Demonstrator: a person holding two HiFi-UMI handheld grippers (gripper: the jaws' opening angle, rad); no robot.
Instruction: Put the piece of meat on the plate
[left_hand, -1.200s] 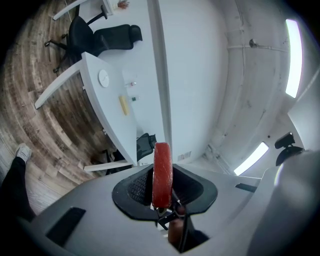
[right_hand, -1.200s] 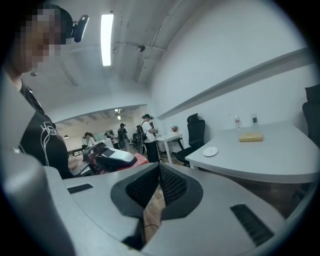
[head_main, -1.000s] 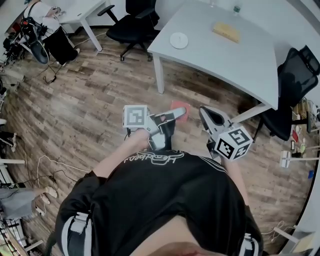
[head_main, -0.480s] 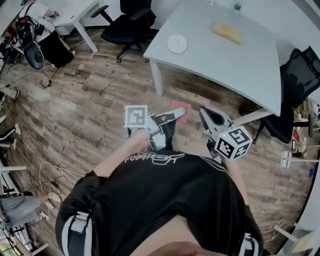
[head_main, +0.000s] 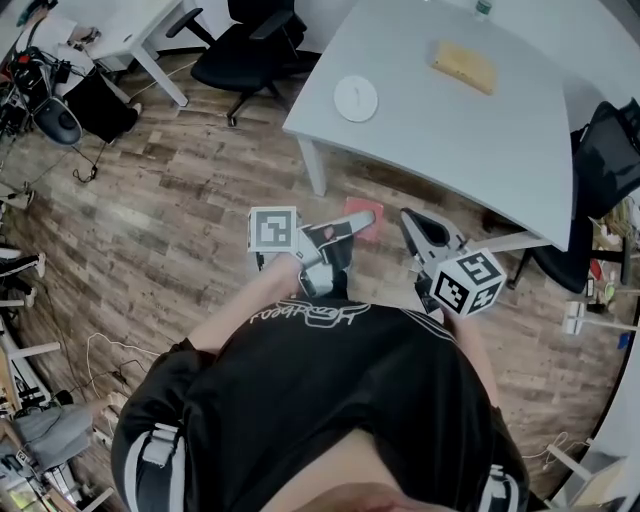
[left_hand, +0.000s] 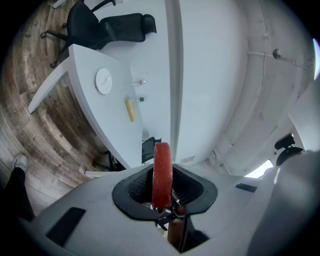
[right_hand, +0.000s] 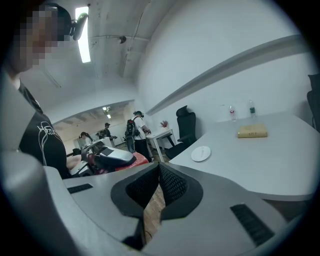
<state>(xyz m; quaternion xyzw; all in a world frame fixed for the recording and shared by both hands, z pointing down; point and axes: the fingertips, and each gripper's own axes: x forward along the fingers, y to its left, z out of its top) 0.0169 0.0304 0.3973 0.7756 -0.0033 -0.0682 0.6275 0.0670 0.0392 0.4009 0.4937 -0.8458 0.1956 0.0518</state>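
Now: a person stands on the wood floor (head_main: 170, 230), just short of the white counter (head_main: 470, 140), with a tool in each hand.
Left hand-held gripper (left_hand: 162, 181): pinching the piece of meat (left_hand: 162, 159), pads tight against both of its flat sides.
Piece of meat: a red slab standing on edge between the jaws, up in the air over the floor and not touching the counter.
Plate (head_main: 356, 99): small, round and white, lying flat on the counter near its closer corner, well apart from the meat.
Right hand-held gripper (right_hand: 159, 175): jaws pressed together with nothing between them, held level beside the left one.
Also on the counter: a tan block (head_main: 463, 66) toward the far side, well apart from the plate.
Beyond the corner: a black chair (head_main: 240, 50) on the floor.
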